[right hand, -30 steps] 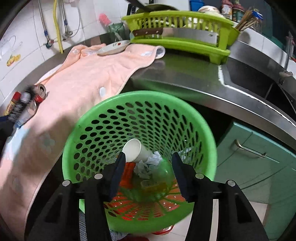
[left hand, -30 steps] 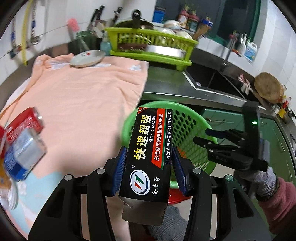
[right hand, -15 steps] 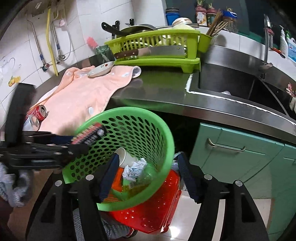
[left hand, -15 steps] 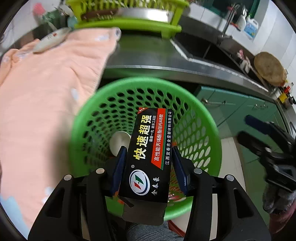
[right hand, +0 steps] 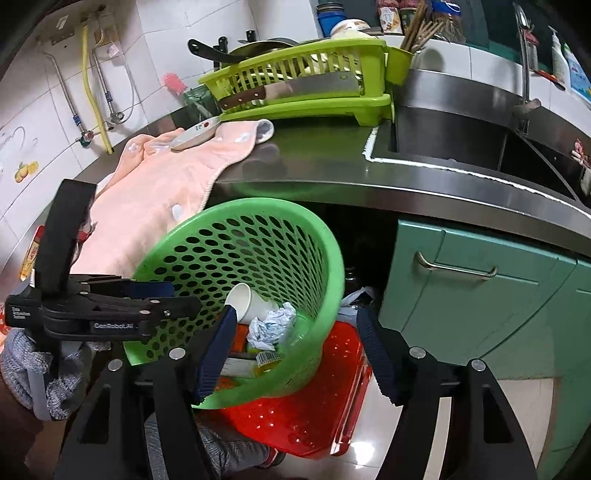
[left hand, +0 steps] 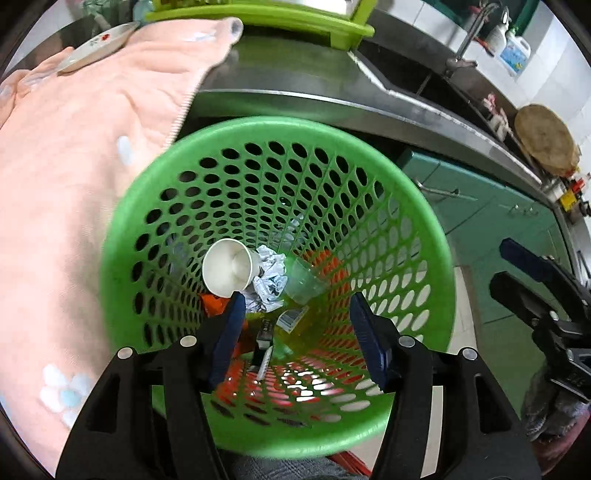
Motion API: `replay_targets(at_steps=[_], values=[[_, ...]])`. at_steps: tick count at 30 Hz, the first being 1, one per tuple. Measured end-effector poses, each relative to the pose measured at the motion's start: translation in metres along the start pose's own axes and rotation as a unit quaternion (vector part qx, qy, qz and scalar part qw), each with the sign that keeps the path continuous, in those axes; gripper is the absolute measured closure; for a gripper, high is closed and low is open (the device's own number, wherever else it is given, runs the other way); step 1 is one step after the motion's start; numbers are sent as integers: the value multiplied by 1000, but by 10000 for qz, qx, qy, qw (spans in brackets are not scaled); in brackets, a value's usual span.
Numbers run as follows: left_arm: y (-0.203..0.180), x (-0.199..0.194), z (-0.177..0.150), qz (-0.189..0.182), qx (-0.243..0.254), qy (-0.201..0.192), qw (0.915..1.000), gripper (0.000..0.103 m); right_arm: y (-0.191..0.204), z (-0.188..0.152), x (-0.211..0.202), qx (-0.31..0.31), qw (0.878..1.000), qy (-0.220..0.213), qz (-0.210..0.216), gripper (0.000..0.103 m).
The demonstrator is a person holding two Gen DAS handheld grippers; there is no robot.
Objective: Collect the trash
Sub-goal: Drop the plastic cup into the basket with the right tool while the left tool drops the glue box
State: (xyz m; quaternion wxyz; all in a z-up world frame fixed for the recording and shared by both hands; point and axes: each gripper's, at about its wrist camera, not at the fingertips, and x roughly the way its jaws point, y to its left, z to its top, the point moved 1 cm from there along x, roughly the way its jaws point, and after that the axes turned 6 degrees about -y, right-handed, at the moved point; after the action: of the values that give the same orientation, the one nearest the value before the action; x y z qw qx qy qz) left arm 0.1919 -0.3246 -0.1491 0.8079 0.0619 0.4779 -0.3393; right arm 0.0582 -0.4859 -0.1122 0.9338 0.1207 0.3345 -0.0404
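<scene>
What we cannot make out around the basket

In the left wrist view our left claw (left hand: pixel 295 332) covers the near floor of the green basket (left hand: pixel 424 236), so the dark item (left hand: pixel 265 334) lying there stays unidentified. The dish rack (left hand: pixel 258 14) is cut off by the top edge, the right claw (left hand: pixel 535 280) by the right edge. In the right wrist view the basket hides most of the red crate (right hand: pixel 325 398), and the print on the crumpled paper (right hand: pixel 271 325) is too small to read.

One green basket (left hand: pixel 424 229), one paper cup (left hand: pixel 227 267), one crumpled paper (left hand: pixel 271 280), perhaps more beneath.
</scene>
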Motion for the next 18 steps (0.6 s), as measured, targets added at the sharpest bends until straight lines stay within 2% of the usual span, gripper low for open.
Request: replay_targets(at_steps=[10, 18], values=[[39, -98, -20, 251, -328, -757, 9963, 38, 52, 16, -13, -346, 9985, -186, 375, 34], [95, -169, -59, 875, -760, -1202, 9860, 35, 121, 27, -10, -783, 9930, -198, 857, 28]])
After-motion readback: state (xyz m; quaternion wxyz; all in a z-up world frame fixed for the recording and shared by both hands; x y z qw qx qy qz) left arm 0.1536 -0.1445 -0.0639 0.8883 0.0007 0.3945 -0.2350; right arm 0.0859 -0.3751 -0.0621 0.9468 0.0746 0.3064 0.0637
